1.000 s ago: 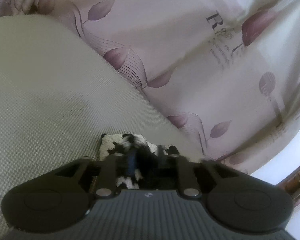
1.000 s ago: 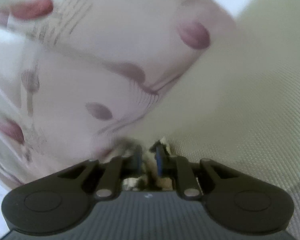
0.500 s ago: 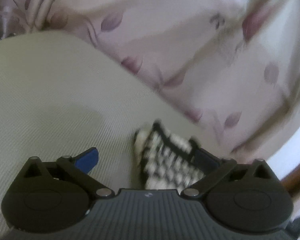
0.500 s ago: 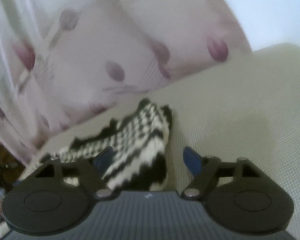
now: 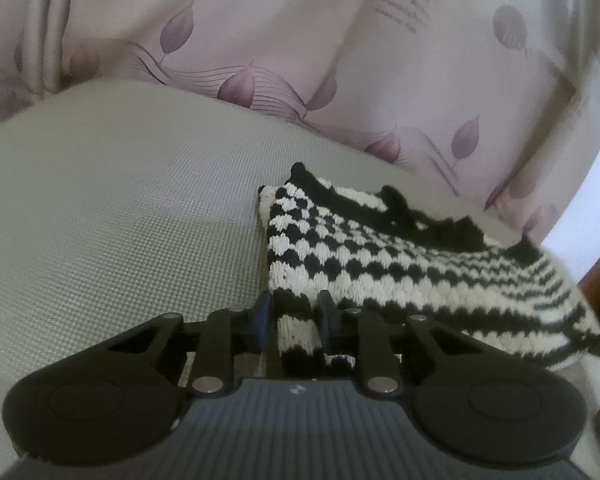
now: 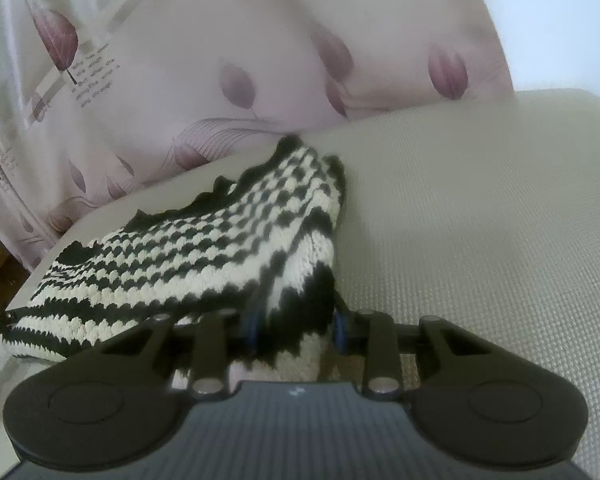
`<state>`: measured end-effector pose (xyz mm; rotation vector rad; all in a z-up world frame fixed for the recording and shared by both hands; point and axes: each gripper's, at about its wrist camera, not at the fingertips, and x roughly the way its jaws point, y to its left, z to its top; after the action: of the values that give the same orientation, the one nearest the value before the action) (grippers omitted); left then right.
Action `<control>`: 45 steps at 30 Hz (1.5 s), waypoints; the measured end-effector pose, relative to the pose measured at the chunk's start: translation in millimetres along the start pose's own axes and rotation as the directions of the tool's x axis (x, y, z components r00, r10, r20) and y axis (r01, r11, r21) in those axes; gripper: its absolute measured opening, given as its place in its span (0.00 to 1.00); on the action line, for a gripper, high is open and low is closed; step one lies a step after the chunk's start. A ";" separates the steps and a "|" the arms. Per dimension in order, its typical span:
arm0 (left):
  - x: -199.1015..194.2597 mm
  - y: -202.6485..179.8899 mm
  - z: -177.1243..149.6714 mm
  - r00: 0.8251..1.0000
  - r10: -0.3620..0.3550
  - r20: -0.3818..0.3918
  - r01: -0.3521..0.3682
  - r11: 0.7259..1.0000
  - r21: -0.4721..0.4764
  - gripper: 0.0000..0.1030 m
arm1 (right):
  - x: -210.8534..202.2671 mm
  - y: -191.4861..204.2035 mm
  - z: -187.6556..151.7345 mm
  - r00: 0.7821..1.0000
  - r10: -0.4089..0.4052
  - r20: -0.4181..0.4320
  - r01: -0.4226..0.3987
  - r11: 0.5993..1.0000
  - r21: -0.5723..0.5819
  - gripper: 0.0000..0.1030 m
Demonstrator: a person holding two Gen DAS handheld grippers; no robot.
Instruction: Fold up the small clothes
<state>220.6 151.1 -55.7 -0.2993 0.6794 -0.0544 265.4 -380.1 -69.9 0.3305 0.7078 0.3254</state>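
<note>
Behind, curtain (image 6: 148, 92) lettering, only "R" legible; both claws (image 5: 294, 318) (image 6: 296, 326) clamped on striped knit (image 5: 380, 256).

We see one black-and-white knit garment (image 5: 384, 264) (image 6: 204, 256), checker and stripe pattern, folded over, lying flat at the far edge of the surface, its near edge bunched and raised.
</note>
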 end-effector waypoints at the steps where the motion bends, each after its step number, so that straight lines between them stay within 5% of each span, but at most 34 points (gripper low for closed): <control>1: 0.1 -0.5 -1.0 1.000 0.010 -0.002 -0.010 1.000 0.005 0.24 | 0.0 0.5 -0.4 1.000 -0.002 -0.001 0.002 1.000 -0.002 0.31; 34: 1.5 -29.8 -13.6 0.987 0.159 0.036 -0.163 0.962 0.218 0.25 | 2.2 29.9 -11.8 0.988 -0.140 0.057 0.148 0.977 -0.157 0.38; 45: -2.5 -28.1 -21.1 0.985 0.170 0.017 -0.169 0.954 0.247 0.25 | 4.2 27.6 -10.9 0.988 -0.150 0.047 0.155 0.976 -0.153 0.54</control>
<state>206.8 119.2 -61.7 0.0003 0.6929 0.0238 256.1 -351.6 -69.0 0.1316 0.6644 0.2268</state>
